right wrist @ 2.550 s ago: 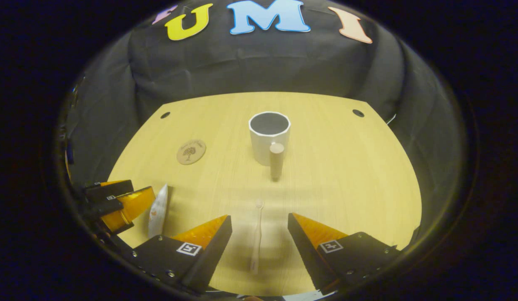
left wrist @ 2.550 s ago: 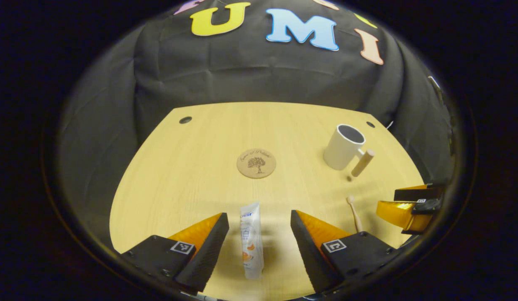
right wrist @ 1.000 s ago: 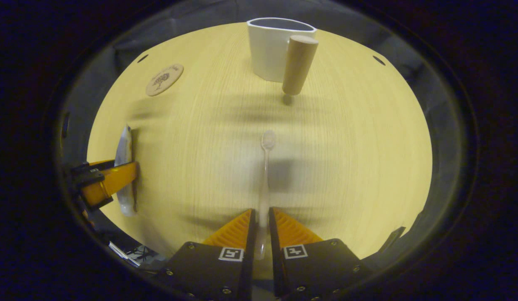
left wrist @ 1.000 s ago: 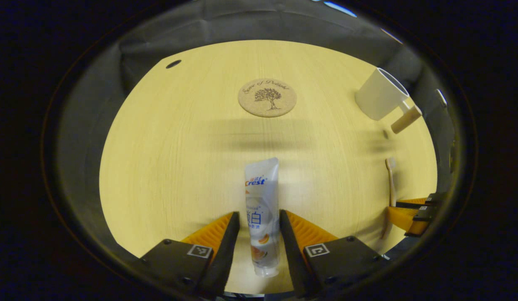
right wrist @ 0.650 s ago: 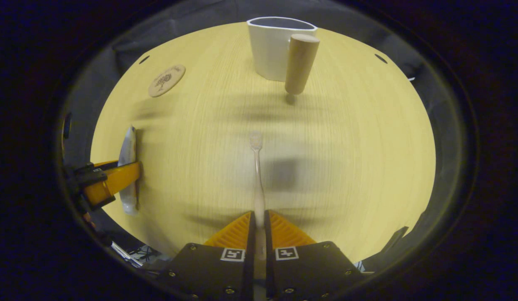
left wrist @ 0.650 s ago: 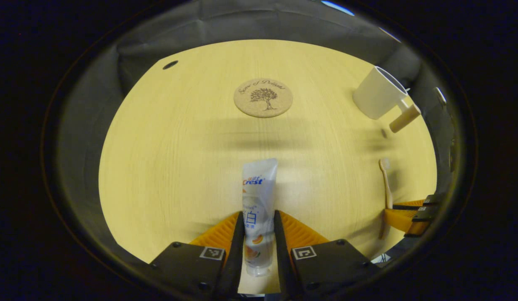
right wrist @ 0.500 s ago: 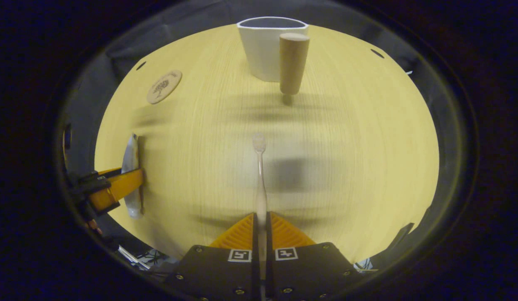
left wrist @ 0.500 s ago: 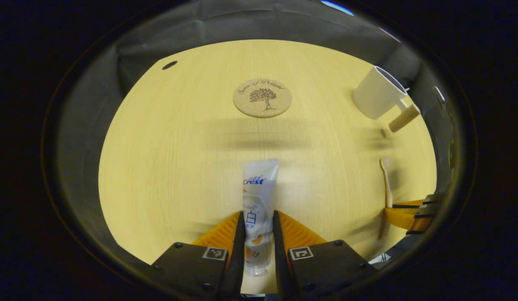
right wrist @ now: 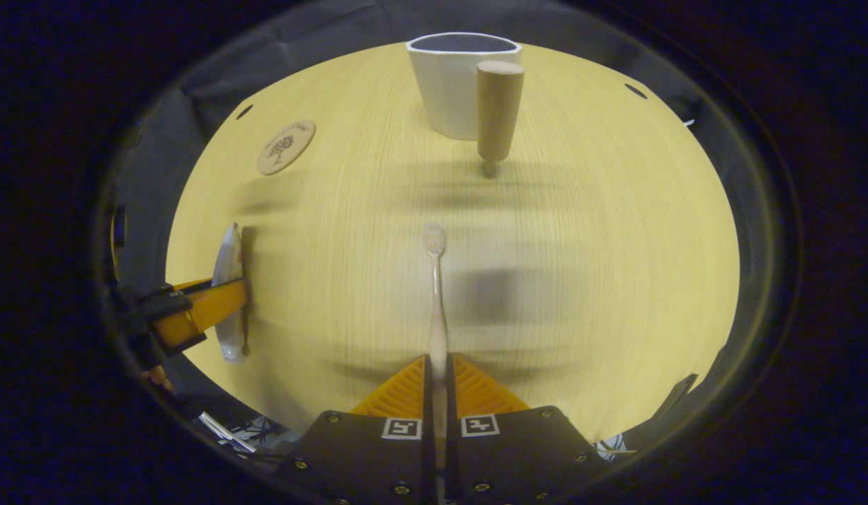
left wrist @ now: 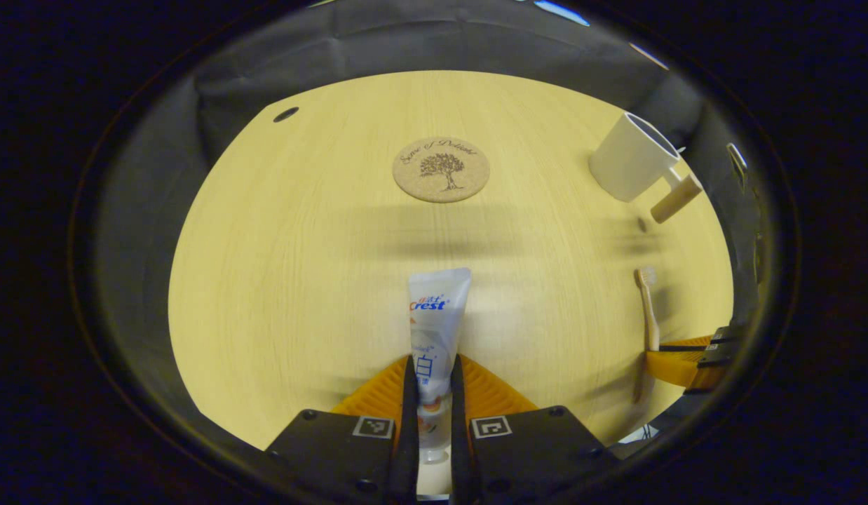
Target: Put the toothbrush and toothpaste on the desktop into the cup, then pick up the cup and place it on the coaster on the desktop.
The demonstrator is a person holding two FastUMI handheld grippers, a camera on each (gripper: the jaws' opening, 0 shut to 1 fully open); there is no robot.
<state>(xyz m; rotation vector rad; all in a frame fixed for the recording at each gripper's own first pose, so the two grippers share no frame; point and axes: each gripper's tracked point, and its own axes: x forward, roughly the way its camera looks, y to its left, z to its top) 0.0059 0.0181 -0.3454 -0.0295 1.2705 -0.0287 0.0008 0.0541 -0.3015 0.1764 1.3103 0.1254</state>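
My left gripper (left wrist: 430,393) is low over the table, its two fingers squeezed onto the toothpaste (left wrist: 434,322). My right gripper (right wrist: 437,386) is low too, fingers pinched tight on the toothbrush (right wrist: 435,294).

A pale wooden table (left wrist: 280,266) is seen, with small dark holes (left wrist: 285,113) near its far corners, backed by black cloth (left wrist: 406,42).

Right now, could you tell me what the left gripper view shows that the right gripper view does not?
Left gripper view: the toothpaste, printed face up, pinched in the left gripper. Right gripper view: the right gripper shut on the toothbrush, seen lengthwise, plus the desk hole right of the cup. Both: desk, cup, coaster, and the other gripper at the edge.
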